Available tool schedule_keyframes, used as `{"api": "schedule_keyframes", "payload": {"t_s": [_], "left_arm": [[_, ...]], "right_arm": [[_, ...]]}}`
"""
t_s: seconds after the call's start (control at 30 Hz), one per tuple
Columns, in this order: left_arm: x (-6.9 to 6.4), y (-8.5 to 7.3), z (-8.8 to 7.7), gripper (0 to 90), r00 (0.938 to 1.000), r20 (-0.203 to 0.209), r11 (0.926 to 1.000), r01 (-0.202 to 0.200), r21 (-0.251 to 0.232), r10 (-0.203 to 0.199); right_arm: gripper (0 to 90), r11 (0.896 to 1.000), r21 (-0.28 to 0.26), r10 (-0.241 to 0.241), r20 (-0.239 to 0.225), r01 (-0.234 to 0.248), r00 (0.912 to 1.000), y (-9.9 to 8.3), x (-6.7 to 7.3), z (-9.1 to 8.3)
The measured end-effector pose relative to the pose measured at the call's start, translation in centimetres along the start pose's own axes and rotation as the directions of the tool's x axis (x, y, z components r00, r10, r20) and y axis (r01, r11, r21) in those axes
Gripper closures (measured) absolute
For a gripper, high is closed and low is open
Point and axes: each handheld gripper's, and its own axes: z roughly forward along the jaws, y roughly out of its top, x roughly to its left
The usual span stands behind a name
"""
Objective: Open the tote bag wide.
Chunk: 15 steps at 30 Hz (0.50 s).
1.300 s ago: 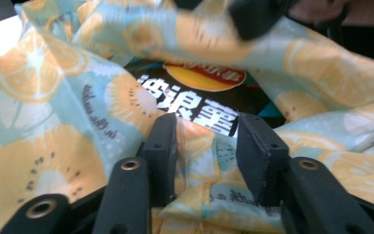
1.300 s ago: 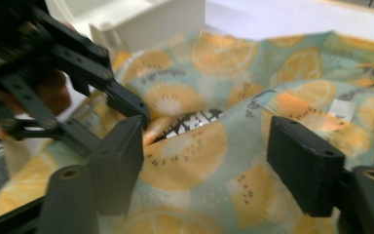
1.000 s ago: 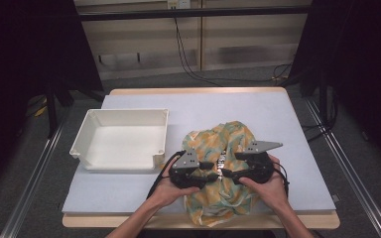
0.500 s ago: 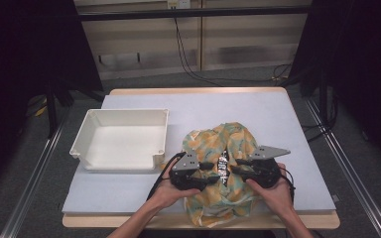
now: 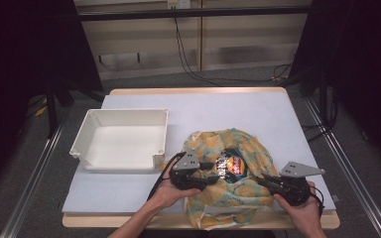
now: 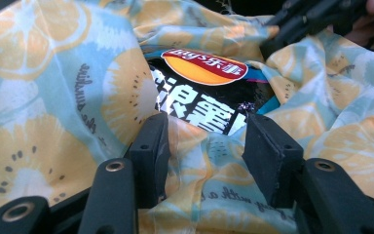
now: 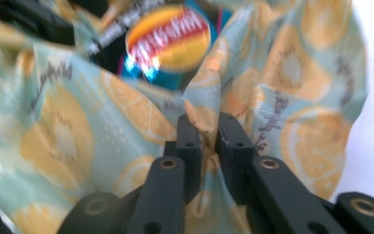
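A soft cloth bag (image 5: 230,186), printed with orange slices on pale blue, is lying crumpled on the near half of the table (image 5: 228,111), to the right of a white plastic tray (image 5: 124,139). Its mouth is gaping upward, and a glossy black chip packet (image 5: 229,163) with a red and yellow oval logo is showing inside it; most of the packet is lying hidden under the folds.

The left gripper (image 5: 201,173) is sitting at the left edge of the opening. In the left gripper view its blocky black jaws are standing apart over a loose ridge of the bag (image 6: 53,97), with the packet (image 6: 199,90) just beyond; whether the pads are actually pressing on the cloth is hard to tell.

The right gripper (image 5: 273,182) is holding the right side of the opening. Its jaws have just been closing, and in the right gripper view they are pinching a thin fold of the bag (image 7: 292,83) between them. That view is blurred, so the print on the packet (image 7: 168,41) is unreadable. The bag's near edge is hanging over the table's front rim.
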Motion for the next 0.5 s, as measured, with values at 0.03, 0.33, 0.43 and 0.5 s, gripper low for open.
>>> {"api": "schedule_keyframes", "payload": {"t_s": [0.03,0.33,0.43,0.5], "left_arm": [[0.0,0.0,0.0,51.6,1.0000,0.000,1.0000,0.001,0.000,-0.001],[-0.1,0.0,0.0,51.6,1.0000,0.001,1.0000,0.000,0.001,0.000],[-0.1,0.3,-0.1,51.8,0.9999,-0.004,0.9998,0.011,0.016,-0.011],[-0.1,0.4,-0.2,52.6,0.9997,0.006,0.9995,0.025,0.019,-0.025]], "right_arm": [[80.9,1.000,0.010,0.010,-0.003,-0.010,0.9999,-0.5,0.0,0.0],[89.1,0.992,0.127,-0.009,0.028,0.005,0.9996,-2.4,-0.5,0.5],[86.0,0.992,0.124,0.025,0.011,-0.026,0.9996,-2.6,-0.8,0.6],[76.4,0.996,0.091,0.018,0.002,-0.018,0.9998,-2.2,-0.7,0.3]]}}
